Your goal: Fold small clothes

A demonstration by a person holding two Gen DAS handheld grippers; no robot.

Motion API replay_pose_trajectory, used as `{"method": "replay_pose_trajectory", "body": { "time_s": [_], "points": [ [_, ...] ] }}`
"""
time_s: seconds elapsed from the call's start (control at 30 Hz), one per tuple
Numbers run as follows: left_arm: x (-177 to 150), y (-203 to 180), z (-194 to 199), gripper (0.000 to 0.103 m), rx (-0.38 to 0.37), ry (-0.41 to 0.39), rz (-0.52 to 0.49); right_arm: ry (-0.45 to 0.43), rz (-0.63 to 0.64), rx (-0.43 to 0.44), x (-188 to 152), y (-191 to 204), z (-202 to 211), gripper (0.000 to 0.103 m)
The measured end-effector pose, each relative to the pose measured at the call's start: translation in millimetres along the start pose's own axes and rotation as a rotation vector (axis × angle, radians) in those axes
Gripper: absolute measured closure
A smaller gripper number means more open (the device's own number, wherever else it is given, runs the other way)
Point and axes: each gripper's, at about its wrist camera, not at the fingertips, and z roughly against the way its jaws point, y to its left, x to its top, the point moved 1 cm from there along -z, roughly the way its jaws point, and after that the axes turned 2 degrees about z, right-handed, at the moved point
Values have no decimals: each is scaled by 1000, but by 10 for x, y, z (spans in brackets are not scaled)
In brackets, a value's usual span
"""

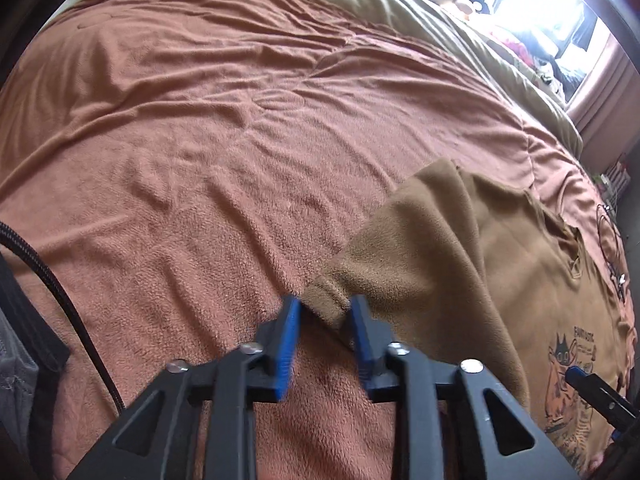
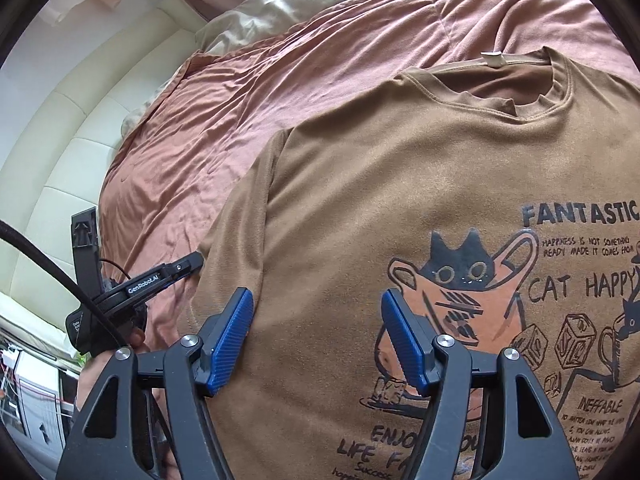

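A brown T-shirt (image 2: 400, 184) with a cat print lies face up on the bed, collar at the far end. My left gripper (image 1: 325, 312) has its blue pads on either side of the cuff of the shirt's left sleeve (image 1: 416, 248), with a gap still showing beside the cloth. It also shows in the right wrist view (image 2: 196, 260) at the sleeve's edge. My right gripper (image 2: 316, 312) is open and empty, hovering over the lower chest of the shirt. Its tip shows in the left wrist view (image 1: 576, 376).
The shirt rests on a rust-coloured blanket (image 1: 200, 140) covering the bed. A beige duvet (image 1: 400, 4) is bunched at the far end. A cream padded headboard (image 2: 60, 160) stands at the left. A bright window (image 1: 540, 0) with clutter lies beyond the bed.
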Motion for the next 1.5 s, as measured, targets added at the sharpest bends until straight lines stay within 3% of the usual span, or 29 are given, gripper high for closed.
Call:
{"method": "replay_pose_trajectory", "body": {
  "time_s": [0.03,0.1,0.37,0.77,1.03,1.4,1.47,1.5],
  "points": [
    [-7,-12,-4,96,-8,3,-4,-1,-2,-2,-4,-14,8,38],
    [-21,-68,38,99,-12,-8,-27,-2,-10,-5,-1,-47,27,38],
    [91,-410,441,100,-42,-89,-90,-29,-33,6,-20,-95,242,38],
    [231,-1227,849,100,-105,-135,-218,-74,-88,8,-51,-397,705,38],
    [255,-1760,816,100,-119,-126,-283,-96,-138,26,-46,-674,956,38],
    [143,-2343,551,100,-192,-72,-349,-114,-199,17,-29,-1058,1098,38],
    [127,-2370,494,93,-206,-55,-349,-111,-202,16,-26,-1086,1091,38],
    [118,-2368,480,84,-215,-49,-346,-110,-201,16,-23,-1089,1089,38]
  ]
}}
